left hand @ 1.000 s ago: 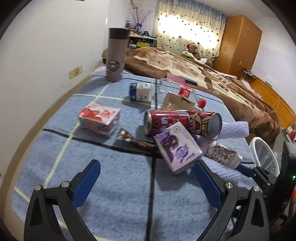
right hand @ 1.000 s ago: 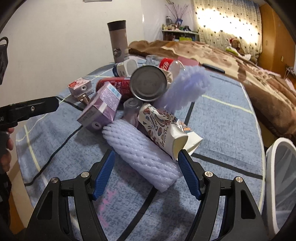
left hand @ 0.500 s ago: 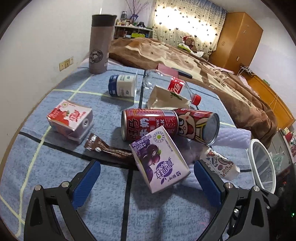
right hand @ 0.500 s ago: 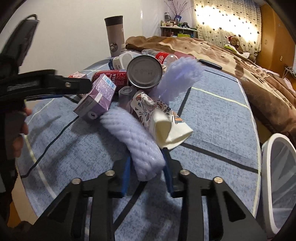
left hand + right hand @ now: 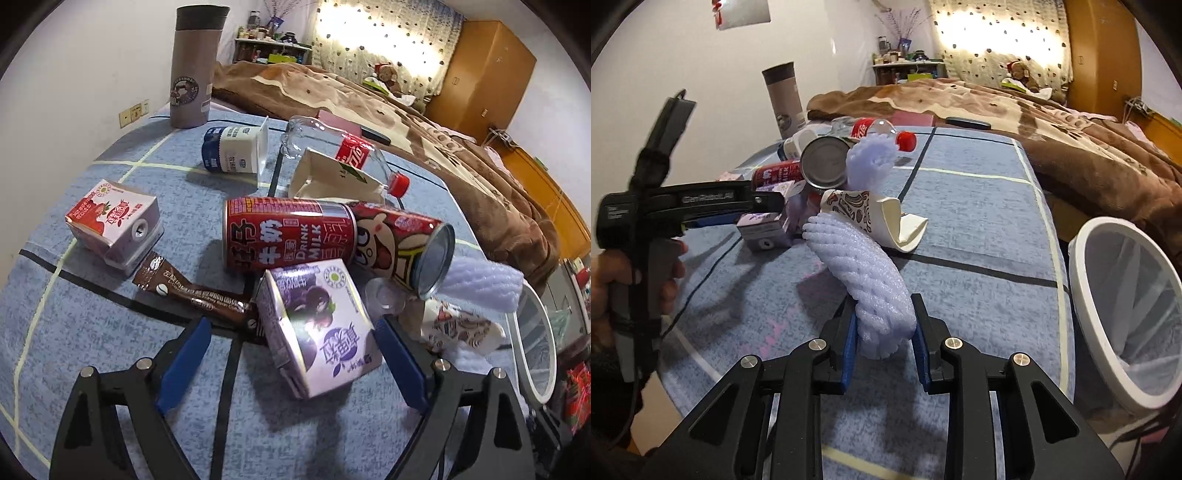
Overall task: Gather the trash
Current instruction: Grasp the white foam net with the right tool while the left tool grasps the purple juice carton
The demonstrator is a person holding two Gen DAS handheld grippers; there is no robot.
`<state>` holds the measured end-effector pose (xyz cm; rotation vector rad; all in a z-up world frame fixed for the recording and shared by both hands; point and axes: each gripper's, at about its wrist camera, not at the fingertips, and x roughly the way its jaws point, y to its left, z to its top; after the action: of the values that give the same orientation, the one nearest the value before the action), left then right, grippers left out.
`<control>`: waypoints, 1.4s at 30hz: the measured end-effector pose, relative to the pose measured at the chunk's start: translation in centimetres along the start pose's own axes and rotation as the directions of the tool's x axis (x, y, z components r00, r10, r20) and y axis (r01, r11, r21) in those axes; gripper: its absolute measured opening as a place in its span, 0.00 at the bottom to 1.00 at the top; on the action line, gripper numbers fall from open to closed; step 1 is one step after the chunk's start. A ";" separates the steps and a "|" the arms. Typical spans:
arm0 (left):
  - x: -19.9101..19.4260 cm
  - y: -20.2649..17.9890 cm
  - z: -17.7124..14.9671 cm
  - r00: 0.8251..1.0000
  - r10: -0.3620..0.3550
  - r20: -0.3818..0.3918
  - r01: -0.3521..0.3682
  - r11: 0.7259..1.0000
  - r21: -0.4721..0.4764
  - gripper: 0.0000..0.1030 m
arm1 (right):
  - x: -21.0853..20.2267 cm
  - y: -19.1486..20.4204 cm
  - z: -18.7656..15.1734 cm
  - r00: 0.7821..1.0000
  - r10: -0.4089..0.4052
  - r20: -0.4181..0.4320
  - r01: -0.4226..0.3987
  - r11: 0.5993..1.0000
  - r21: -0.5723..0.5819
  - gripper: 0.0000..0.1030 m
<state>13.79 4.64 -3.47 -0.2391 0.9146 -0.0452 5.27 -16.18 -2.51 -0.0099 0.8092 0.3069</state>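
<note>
My right gripper (image 5: 884, 334) is shut on a white foam net sleeve (image 5: 862, 273) and holds it lifted above the blue cloth. My left gripper (image 5: 291, 350) is open around a purple grape juice carton (image 5: 319, 326), which lies between its blue pads without being squeezed. Behind the carton lie two red milk cans (image 5: 288, 232), a brown coffee sachet (image 5: 192, 293), a strawberry carton (image 5: 114, 219), a crushed patterned paper cup (image 5: 871, 214) and a clear cola bottle (image 5: 343, 151). A second foam sleeve (image 5: 873, 160) stands in the pile.
A white-rimmed trash bin (image 5: 1126, 280) with a clear liner stands at the table's right edge. A tall grey tumbler (image 5: 194, 66) and a yogurt cup (image 5: 236, 149) are at the back. A bed with a brown blanket (image 5: 1034, 122) lies beyond.
My right gripper closed on the foam sleeve and lifted it off the cloth. My left gripper moved forward until the purple carton sat between its open fingers.
</note>
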 end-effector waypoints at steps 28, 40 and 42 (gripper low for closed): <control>-0.7 0.2 -2.0 0.999 0.047 0.012 -0.047 0.998 0.038 0.56 | -0.4 -1.6 -1.2 1.000 0.021 0.004 -0.022 0.999 0.046 0.26; -5.0 -1.1 -2.8 0.996 -0.008 0.085 0.001 0.997 0.083 0.56 | -2.2 -1.3 -1.1 0.997 0.021 0.070 -0.025 0.998 0.060 0.26; -5.5 -1.8 -2.8 0.995 -0.028 0.093 0.018 0.995 0.100 0.56 | -2.8 -1.5 -1.0 0.996 0.012 0.086 -0.018 0.997 0.071 0.26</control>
<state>8.29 3.18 -0.42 -0.1582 0.8132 -0.0995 3.18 -18.48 -1.40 0.0760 0.7352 0.2910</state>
